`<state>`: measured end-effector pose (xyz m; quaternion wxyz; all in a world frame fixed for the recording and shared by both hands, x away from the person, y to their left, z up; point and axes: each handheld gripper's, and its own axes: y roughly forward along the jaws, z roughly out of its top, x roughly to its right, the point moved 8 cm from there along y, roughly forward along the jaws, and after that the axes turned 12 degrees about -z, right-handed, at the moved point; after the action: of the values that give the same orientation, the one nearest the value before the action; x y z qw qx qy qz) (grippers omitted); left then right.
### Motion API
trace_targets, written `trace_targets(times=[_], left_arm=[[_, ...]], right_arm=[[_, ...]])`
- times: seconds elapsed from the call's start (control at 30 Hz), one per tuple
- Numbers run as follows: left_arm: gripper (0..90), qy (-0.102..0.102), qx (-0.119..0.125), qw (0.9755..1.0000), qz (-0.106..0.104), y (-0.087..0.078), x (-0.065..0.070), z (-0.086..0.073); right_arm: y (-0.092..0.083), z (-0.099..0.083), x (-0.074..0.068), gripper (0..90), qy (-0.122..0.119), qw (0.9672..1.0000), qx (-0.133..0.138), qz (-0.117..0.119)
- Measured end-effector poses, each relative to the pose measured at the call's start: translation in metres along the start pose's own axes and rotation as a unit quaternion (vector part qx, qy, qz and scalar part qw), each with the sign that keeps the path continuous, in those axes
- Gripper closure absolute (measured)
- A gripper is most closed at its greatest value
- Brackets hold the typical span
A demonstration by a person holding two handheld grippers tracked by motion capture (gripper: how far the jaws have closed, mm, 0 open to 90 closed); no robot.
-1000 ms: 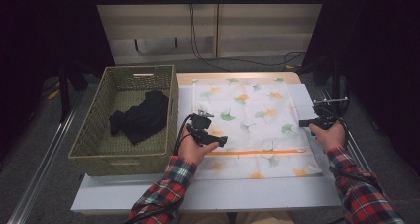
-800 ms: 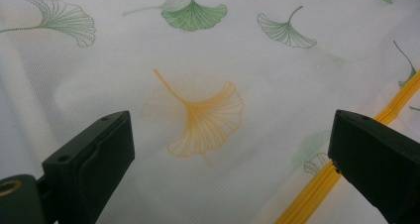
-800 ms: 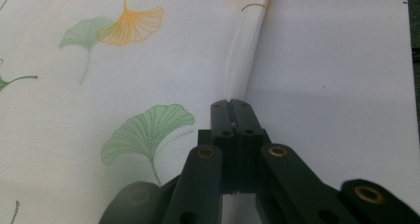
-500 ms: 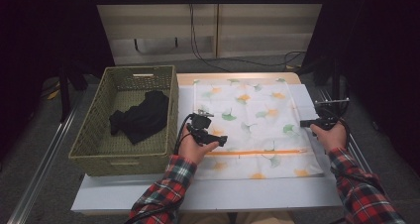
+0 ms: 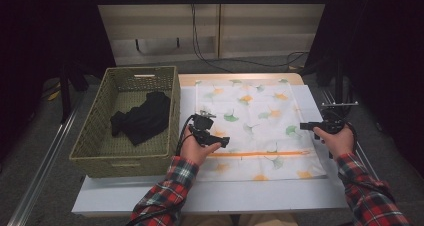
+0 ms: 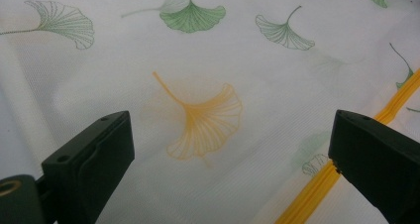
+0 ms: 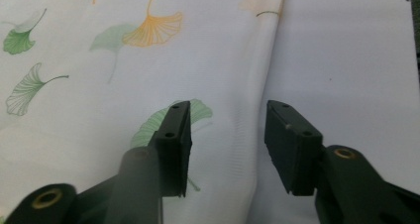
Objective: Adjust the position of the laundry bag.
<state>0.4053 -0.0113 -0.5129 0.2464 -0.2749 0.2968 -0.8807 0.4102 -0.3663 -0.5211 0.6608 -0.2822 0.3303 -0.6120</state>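
A white cloth printed with green and orange ginkgo leaves lies spread flat on the table, an orange zipper running across its near part. My left gripper hovers over the cloth's left side, its jaws wide apart above an orange leaf with nothing between them. At the cloth's right edge my right gripper points left. Its jaws have just been opening and stand apart over the hem. Their pads press on nothing.
A woven basket stands left of the cloth with a black garment inside. Bare white table shows right of the hem and along the near edge. Dark floor and cables lie beyond.
My right hand has drifted slightly toward the near edge, and the cloth's right edge has settled flat. The left hand has kept still.
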Motion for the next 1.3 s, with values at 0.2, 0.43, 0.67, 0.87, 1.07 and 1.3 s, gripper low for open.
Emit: trace_targets(times=[0.2,0.43,0.67,0.87,1.07,1.3], left_arm=[[3.3,0.0,0.001,1.0,-0.005,0.0,0.001,0.001],[2.7,-0.004,0.0,1.0,-0.007,0.0,0.0,0.001],[2.5,-0.005,0.005,0.9999,-0.01,-0.002,0.001,0.003],[2.4,-0.007,0.009,0.9999,-0.012,-0.001,0.003,0.003],[2.3,-0.005,0.001,0.9999,-0.01,-0.002,0.002,0.0],[2.3,-0.004,-0.001,0.9999,-0.014,-0.002,0.002,0.0]], right_arm=[[-0.006,-0.002,-0.006,34.9,0.008,0.9999,0.001,0.014],[-0.013,-0.009,-0.012,26.1,-0.005,0.9997,0.002,0.024],[-0.017,-0.017,-0.019,18.6,-0.035,0.999,-0.007,0.027],[-0.023,-0.024,-0.027,14.4,-0.046,0.9983,-0.013,0.033],[-0.027,-0.03,-0.027,11.7,-0.054,0.9979,-0.015,0.032],[-0.033,-0.036,-0.025,9.7,-0.066,0.9972,-0.011,0.034]])
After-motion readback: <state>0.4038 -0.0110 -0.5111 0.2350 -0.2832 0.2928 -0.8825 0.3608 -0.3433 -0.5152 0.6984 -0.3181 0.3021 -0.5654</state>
